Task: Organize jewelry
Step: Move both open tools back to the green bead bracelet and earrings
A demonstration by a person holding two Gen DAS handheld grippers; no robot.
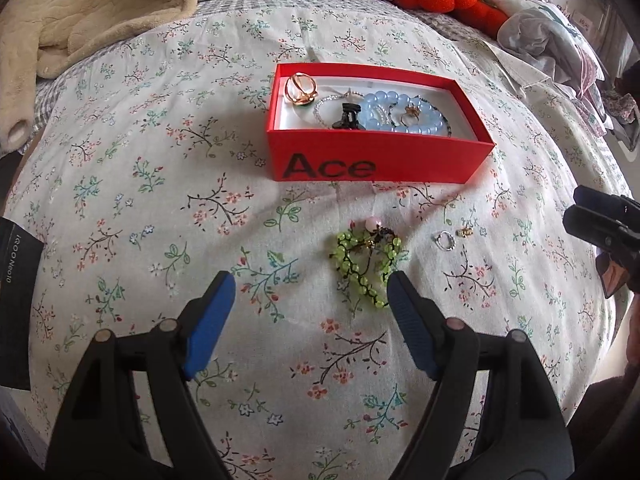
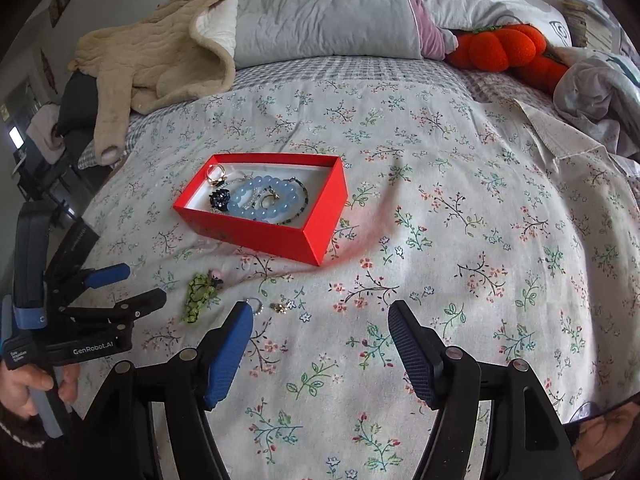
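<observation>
Landmark: red box, open, on the floral bedspread.

Left of the box, near side: left claw, fingers spread apart, empty, hovering over the bedspread.

Directly in front of the box: green bead bracelet, lying loose, its edge just beside the left claw's right fingertip.

Inside the box: gold ring at the left end, dark clip mid-box, pale blue bead bracelet to the right.

Front-right of the box: silver ring, small gold charm just beside it.

Right claw: fingers apart, empty, nearer than the box.
</observation>
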